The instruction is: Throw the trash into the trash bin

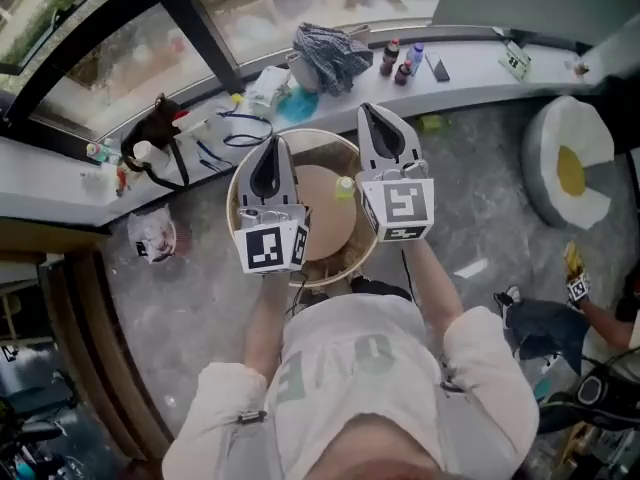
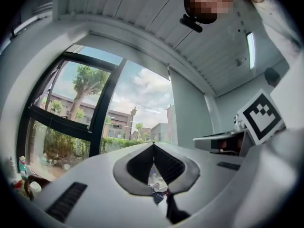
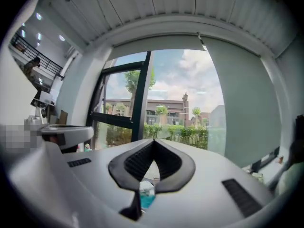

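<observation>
Shirt (image 1: 360,368) print reads "OVE" (faint, partly hidden).

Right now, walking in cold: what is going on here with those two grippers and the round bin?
A person stands over a round bin holding the left hand-held gripper and the right hand-held gripper side by side above it. Both have their jaws shut with nothing between them. A small yellow-green item lies inside the bin. A crumpled plastic bag lies on the floor to the bin's left, apart from it and not held.
</observation>
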`<action>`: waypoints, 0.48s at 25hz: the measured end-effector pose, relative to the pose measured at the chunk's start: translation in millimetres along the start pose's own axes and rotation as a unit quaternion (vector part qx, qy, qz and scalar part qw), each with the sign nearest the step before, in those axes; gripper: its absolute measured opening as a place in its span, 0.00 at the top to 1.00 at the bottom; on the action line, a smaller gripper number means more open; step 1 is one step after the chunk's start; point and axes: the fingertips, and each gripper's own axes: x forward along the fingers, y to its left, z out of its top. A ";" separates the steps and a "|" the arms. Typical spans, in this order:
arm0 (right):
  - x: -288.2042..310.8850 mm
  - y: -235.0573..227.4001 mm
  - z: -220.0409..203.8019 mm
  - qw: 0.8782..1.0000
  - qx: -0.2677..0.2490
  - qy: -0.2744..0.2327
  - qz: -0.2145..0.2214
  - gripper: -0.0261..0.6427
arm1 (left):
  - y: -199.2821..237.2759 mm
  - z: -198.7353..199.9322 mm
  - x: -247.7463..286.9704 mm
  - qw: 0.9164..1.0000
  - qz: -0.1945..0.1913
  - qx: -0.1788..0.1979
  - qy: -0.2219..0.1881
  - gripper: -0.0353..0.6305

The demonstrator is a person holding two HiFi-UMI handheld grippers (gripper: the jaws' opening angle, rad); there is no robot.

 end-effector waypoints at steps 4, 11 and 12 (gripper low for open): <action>6.7 57.6 30.1 0.998 0.017 -0.027 0.057 0.94 | 36.1 31.7 -16.4 0.999 0.034 0.016 -0.029 0.93; 9.1 112.5 34.1 0.993 0.031 -0.026 0.111 0.94 | 71.7 46.4 -42.5 0.996 0.071 0.014 -0.046 0.93; 9.9 116.6 34.0 0.992 0.037 -0.025 0.116 0.94 | 73.6 46.8 -44.2 0.996 0.072 0.015 -0.046 0.93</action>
